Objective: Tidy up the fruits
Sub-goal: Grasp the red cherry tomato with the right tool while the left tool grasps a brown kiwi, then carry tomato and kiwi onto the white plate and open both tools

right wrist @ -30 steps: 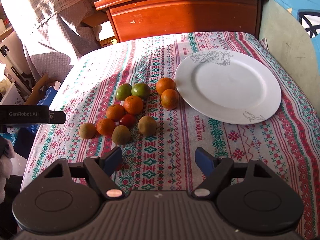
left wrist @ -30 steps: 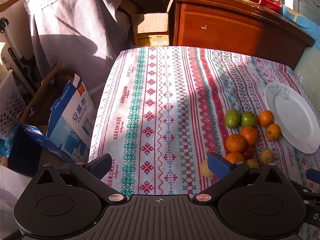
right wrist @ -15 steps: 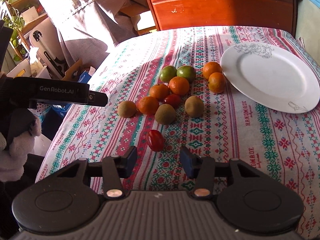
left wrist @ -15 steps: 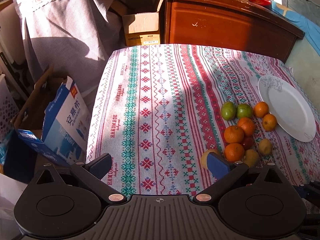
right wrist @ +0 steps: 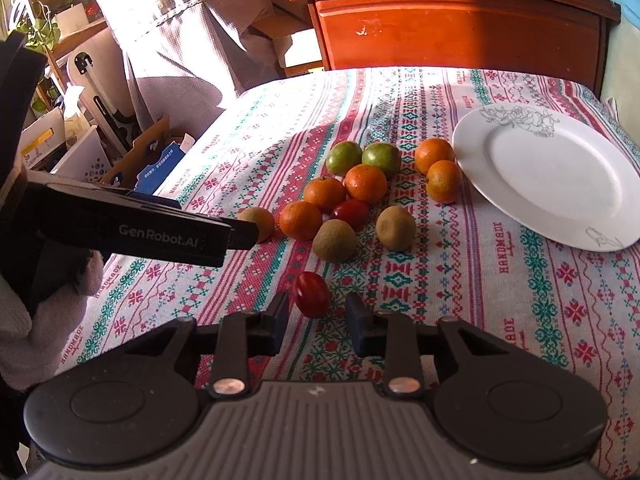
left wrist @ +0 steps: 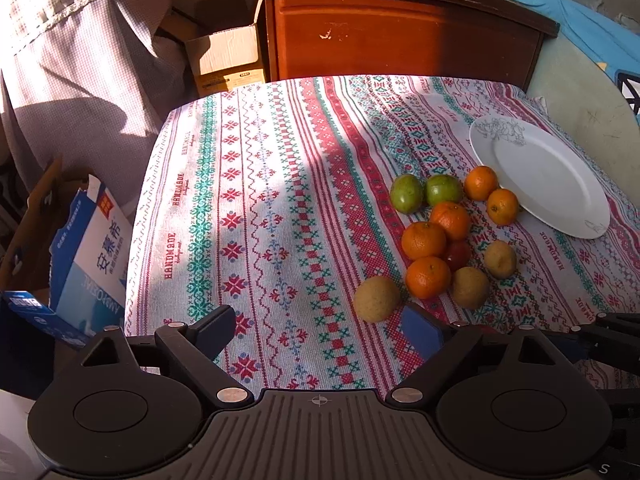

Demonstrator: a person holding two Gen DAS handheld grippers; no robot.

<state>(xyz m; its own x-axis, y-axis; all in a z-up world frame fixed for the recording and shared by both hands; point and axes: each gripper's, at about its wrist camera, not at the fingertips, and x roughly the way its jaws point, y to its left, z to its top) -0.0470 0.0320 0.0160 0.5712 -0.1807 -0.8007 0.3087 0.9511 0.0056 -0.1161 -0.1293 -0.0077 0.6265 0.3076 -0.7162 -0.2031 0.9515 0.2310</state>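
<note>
White plate (right wrist: 560, 168) w/ grey floral sketch; orange, green, brown & red fruits (right wrist: 352, 200); tablecloth (left wrist: 260, 220) striped red, green, white cross-stitch.

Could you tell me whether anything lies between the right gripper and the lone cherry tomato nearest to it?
Nothing visible does. The right gripper is open, and the cherry tomato sits on bare tablecloth just ahead of the gap between its fingertips, apart from the other fruit.

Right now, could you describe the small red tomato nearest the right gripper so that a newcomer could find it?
Start at the white plate, then move left to the fruit cluster on the striped tablecloth. The lone tomato lies apart, nearer than the kiwis, between the right gripper fingers; the other tomato sits inside the cluster.
</note>
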